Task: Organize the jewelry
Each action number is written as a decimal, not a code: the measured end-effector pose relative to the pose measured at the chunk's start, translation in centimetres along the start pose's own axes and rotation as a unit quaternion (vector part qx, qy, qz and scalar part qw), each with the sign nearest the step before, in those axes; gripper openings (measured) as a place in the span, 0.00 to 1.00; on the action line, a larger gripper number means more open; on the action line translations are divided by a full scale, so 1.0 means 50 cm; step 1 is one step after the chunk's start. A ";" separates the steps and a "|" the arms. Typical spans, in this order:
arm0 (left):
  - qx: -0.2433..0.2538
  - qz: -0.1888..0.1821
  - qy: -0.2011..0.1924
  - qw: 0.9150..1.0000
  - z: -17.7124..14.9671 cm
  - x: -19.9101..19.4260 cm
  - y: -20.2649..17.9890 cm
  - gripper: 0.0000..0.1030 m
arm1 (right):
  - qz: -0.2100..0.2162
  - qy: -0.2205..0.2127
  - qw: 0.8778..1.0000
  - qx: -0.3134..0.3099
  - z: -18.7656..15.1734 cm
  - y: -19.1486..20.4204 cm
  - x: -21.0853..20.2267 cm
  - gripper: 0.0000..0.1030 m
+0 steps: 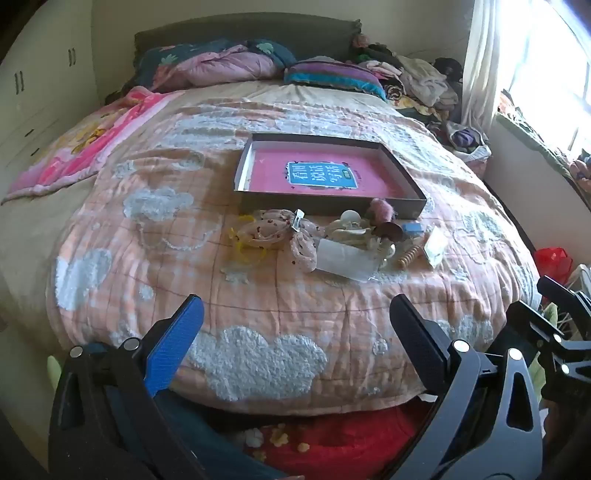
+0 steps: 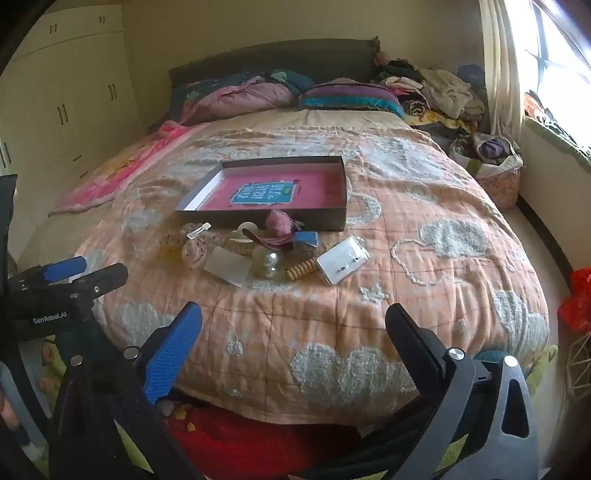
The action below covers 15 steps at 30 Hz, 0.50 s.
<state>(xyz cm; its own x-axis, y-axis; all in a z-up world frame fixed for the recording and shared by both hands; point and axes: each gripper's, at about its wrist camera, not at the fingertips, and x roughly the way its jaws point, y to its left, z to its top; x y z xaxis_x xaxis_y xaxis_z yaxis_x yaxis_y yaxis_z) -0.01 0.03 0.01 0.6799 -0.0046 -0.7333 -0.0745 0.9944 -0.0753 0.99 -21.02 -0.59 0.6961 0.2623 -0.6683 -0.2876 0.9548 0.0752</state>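
Left wrist view has the left gripper [image 1: 295, 343] hanging over the near edge of the bed [image 1: 48, 221], jaws spread wide with nothing between them, just the peach quilt [image 1: 280, 295] with fluffy white clouds on it. Right wrist view is pretty much the same deal: right gripper [image 2: 293, 350] tipped down at the quilt, jaws wide apart and empty.

The jewelry stuff is all dumped in a little pile [image 1: 332, 240] mid-bed, well ahead of both grippers. Right behind it, touching or nearly so, sits a shallow grey box [image 1: 406, 208] with a pink bottom and a teal label inside; I can't spot anything else in it.

In the pile, from the right wrist view:
- a fuzzy pink pom-pom [image 2: 279, 220] up against the box's front wall
- a small blue box [image 2: 306, 238] just beside it
- a clear packet on white card [image 2: 341, 259] on the right side
- a tan coil hair tie [image 2: 302, 270] next to that packet
- big pearl beads [image 2: 269, 263] in the middle
- a spotted fabric bow with a metal clip [image 2: 195, 243] on the left, something yellow [image 2: 170, 251] beside it

Pillows and clothes are piled up by the headboard [image 1: 240, 33].
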 end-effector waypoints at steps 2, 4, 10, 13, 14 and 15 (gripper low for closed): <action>0.001 0.002 0.002 1.000 0.000 0.000 0.000 0.92 | 0.002 0.012 1.000 0.007 0.001 -0.002 0.002 0.96; 0.002 0.000 0.002 1.000 0.000 0.000 0.000 0.92 | 0.003 0.009 1.000 0.006 0.003 -0.001 -0.001 0.96; 0.002 -0.001 -0.002 1.000 -0.005 -0.002 -0.007 0.92 | 0.004 0.003 1.000 -0.001 0.004 0.000 -0.002 0.96; 0.003 0.001 -0.005 1.000 -0.010 -0.002 -0.011 0.92 | -0.003 0.004 1.000 0.003 0.007 -0.001 -0.012 0.96; 0.003 -0.001 -0.003 1.000 -0.001 -0.012 -0.005 0.92 | -0.003 0.004 1.000 0.003 0.008 0.000 -0.013 0.96; 0.002 -0.002 -0.002 1.000 0.000 -0.013 -0.005 0.92 | -0.003 0.004 1.000 0.003 0.008 0.001 -0.013 0.96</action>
<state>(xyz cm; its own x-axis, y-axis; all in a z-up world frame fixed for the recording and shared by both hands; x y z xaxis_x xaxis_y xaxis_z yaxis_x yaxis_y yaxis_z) -0.42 -0.22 0.50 0.6838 -0.0071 -0.7297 -0.0693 0.9948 -0.0746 0.79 -21.08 0.14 0.6927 0.2562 -0.6741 -0.2797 0.9570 0.0763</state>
